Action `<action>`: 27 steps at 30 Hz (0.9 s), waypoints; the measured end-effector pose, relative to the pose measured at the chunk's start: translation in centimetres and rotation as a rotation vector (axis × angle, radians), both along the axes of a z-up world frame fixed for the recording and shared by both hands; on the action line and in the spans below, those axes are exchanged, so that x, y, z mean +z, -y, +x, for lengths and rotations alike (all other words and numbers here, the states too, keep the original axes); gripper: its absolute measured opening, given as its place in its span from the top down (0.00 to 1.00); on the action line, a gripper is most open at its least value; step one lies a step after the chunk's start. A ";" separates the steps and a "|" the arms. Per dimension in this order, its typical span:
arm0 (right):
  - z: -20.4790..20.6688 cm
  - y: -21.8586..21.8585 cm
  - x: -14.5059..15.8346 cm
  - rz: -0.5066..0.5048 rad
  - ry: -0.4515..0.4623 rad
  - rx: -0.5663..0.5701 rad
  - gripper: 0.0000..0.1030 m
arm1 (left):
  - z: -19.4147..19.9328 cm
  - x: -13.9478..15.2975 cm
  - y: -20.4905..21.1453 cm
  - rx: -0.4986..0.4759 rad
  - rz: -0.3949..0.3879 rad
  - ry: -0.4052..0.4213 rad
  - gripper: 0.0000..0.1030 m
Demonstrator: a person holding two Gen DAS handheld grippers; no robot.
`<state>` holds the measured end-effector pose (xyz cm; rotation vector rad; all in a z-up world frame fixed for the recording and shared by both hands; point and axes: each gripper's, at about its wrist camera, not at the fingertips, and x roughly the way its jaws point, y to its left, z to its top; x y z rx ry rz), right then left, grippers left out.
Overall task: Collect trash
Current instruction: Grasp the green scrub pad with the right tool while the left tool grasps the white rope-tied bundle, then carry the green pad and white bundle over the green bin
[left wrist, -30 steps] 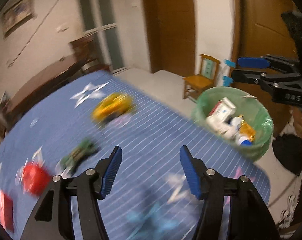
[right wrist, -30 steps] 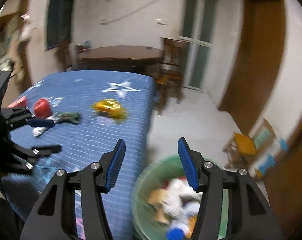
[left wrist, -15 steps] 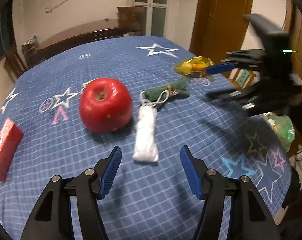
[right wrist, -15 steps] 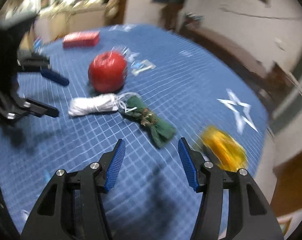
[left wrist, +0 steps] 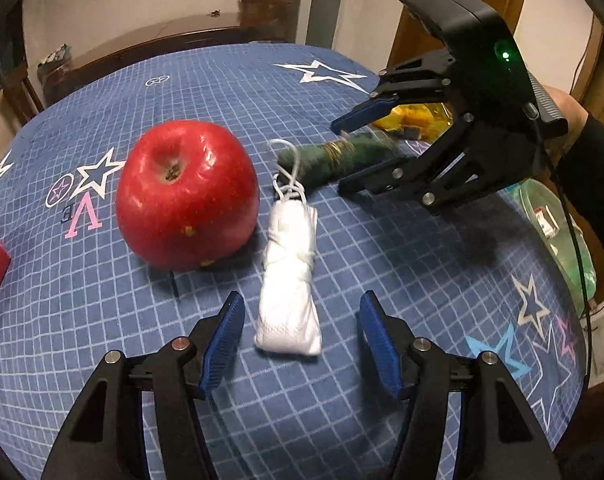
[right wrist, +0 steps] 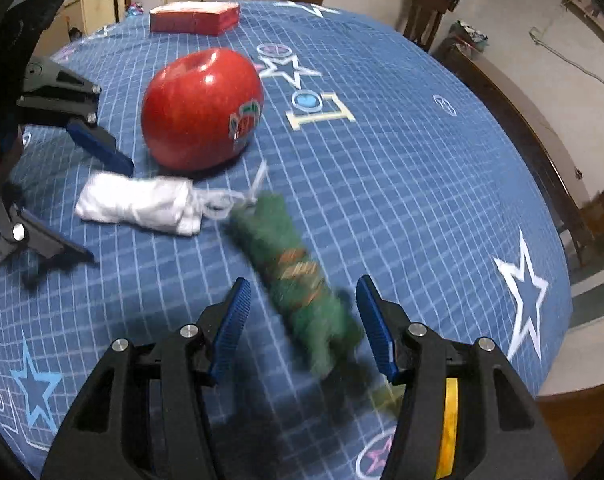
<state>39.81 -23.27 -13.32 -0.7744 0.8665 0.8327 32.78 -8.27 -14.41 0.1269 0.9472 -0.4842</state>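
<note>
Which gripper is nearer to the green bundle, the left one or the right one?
Right. The right gripper has the green bundle between its open fingers, untouched. The left gripper is further off, its fingers either side of the white bundle.

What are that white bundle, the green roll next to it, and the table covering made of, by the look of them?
White bundle: looks like soft knitted cotton, matte, with a fine weave and loose string loops at one end.
Green roll: seems fuzzy fabric or felt, matte, bound with a gold-and-orange band; blur leaves it uncertain.
Table covering: appears woven cloth, matte blue with a white grid and printed stars, faintly wrinkled.
</note>
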 end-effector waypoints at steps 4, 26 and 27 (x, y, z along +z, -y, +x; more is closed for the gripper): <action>1.0 -0.2 -0.3 0.043 -0.100 -0.026 0.71 | 0.2 -0.2 0.6 0.012 0.026 0.029 0.61; -28.3 14.5 5.3 0.623 0.135 -0.973 0.86 | -11.5 8.1 5.3 -0.245 -0.038 0.231 0.75; -30.8 15.9 6.3 0.642 0.206 -1.051 0.86 | -12.0 8.7 6.7 -0.273 -0.036 0.246 0.75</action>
